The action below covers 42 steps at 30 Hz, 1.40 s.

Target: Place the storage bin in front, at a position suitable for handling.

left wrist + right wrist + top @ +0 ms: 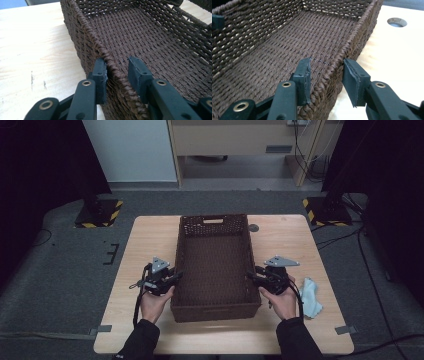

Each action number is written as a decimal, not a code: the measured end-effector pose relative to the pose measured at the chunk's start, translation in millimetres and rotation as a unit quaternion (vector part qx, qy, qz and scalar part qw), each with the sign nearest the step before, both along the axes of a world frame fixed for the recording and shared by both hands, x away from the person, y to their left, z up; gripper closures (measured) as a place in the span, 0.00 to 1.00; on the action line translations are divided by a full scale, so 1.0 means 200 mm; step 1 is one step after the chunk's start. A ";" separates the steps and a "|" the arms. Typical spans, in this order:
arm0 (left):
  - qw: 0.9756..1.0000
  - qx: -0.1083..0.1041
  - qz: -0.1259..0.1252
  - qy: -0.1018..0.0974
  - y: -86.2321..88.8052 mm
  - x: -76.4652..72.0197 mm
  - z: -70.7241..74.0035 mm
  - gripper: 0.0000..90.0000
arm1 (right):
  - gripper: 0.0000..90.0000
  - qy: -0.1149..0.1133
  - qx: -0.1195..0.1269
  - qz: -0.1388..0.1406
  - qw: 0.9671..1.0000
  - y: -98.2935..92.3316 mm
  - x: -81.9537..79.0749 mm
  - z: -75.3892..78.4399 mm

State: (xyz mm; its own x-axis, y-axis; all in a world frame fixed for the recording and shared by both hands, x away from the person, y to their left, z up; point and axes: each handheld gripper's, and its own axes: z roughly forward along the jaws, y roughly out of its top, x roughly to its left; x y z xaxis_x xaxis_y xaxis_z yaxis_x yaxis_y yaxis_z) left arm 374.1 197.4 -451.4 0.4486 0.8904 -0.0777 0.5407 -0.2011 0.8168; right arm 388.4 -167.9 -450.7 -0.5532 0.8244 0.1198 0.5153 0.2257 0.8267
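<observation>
- The worktop [150, 240] is a pale wooden board with rounded corners, standing on grey carpet.
- A dark brown woven basket [215, 265] stands on it near the middle, its long sides running away from the person, its near end close to the front edge.
- A crumpled pale cloth [309, 297] lies on the worktop to the right of the basket, near the right edge.
- A small round hole [254, 227] sits in the worktop by the basket's far right corner.
</observation>
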 end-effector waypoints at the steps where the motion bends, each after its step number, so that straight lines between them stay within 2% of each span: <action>1: 1.000 0.001 -0.002 0.000 0.00 -0.02 0.00 0.76 | 0.65 0.003 -0.003 0.003 1.000 0.00 -0.03 0.00; 2: 1.000 0.000 -0.003 -0.001 0.00 -0.04 0.00 0.76 | 0.65 0.003 -0.003 0.003 1.000 0.00 -0.03 0.00; 5: 1.000 -0.004 -0.006 -0.003 0.00 -0.10 0.00 0.75 | 0.65 0.004 0.006 0.007 1.000 -0.02 -0.10 0.00; 8: 1.000 -0.006 -0.011 -0.003 0.01 -0.12 0.00 0.73 | 0.64 0.006 0.006 0.008 1.000 -0.02 -0.14 0.00; 9: 1.000 -0.006 -0.010 -0.006 0.01 -0.12 0.00 0.72 | 0.63 0.010 0.000 0.013 1.000 -0.02 -0.15 0.01; 10: 1.000 -0.006 -0.007 -0.010 0.01 -0.11 0.00 0.63 | 0.59 0.004 -0.001 0.010 1.000 -0.03 -0.14 0.02; 11: 1.000 -0.003 0.006 -0.019 0.01 -0.10 0.00 0.63 | 0.59 0.004 -0.001 0.010 1.000 -0.03 -0.14 0.02; 12: 1.000 0.001 0.013 -0.025 0.01 -0.09 0.01 0.59 | 0.56 -0.014 0.002 0.004 1.000 -0.03 -0.12 0.02; 13: 1.000 -0.006 0.018 -0.024 0.02 -0.06 0.01 0.57 | 0.53 -0.025 0.009 -0.006 1.000 -0.04 -0.09 0.03; 14: 1.000 -0.006 0.018 -0.024 0.02 -0.06 0.01 0.56 | 0.53 -0.025 0.009 -0.006 1.000 -0.04 -0.09 0.03; 15: 1.000 -0.006 0.018 -0.022 0.02 -0.04 0.00 0.56 | 0.54 -0.034 0.009 -0.009 0.999 -0.04 -0.07 0.03; 16: 1.000 -0.007 0.015 -0.019 0.02 -0.03 0.00 0.56 | 0.55 -0.041 0.002 -0.010 0.999 -0.03 -0.05 0.03; 18: 1.000 -0.002 0.015 -0.014 0.01 0.00 -0.01 0.62 | 0.60 -0.037 -0.003 -0.011 0.999 -0.03 -0.01 0.02; 19: 1.000 -0.013 0.004 -0.005 0.00 0.01 -0.02 0.63 | 0.63 -0.031 0.001 -0.010 0.999 -0.03 0.00 0.01; 20: 1.000 -0.016 0.003 -0.003 0.01 0.01 -0.02 0.70 | 0.66 -0.017 0.014 -0.002 1.000 -0.02 0.01 -0.01; 22: 1.000 -0.005 0.002 -0.003 0.00 0.01 -0.02 0.72 | 0.66 -0.023 0.008 -0.008 1.000 -0.01 -0.01 -0.01; 24: 1.000 0.008 0.001 -0.005 -0.01 -0.01 -0.01 0.75 | 0.67 -0.019 0.005 -0.010 1.000 0.00 -0.02 0.00; 25: 1.000 0.015 0.000 -0.006 -0.01 -0.02 0.00 0.75 | 0.67 -0.018 0.003 -0.009 1.000 0.00 -0.03 0.00; 30: 1.000 0.022 -0.003 -0.010 -0.01 -0.06 0.00 0.76 | 0.66 -0.014 0.008 -0.006 1.000 -0.01 -0.09 0.00; 32: 1.000 0.020 -0.001 -0.011 -0.01 -0.06 0.00 0.75 | 0.61 -0.016 0.006 0.003 1.000 -0.02 -0.08 0.00; 33: 1.000 0.019 -0.001 -0.011 -0.01 -0.07 0.00 0.75 | 0.57 -0.020 0.014 0.004 1.000 -0.02 -0.08 0.01; 36: 0.999 0.030 -0.002 -0.015 -0.01 -0.07 0.00 0.74 | 0.50 -0.043 0.033 0.001 0.999 -0.07 -0.09 0.06; 39: 0.999 0.033 0.002 -0.018 -0.01 -0.07 0.00 0.72 | 0.45 -0.072 0.035 -0.026 0.996 -0.20 -0.10 0.10; 42: 0.999 0.032 0.002 -0.016 -0.01 -0.07 0.00 0.72 | 0.42 -0.063 0.016 -0.059 0.996 -0.32 -0.10 0.06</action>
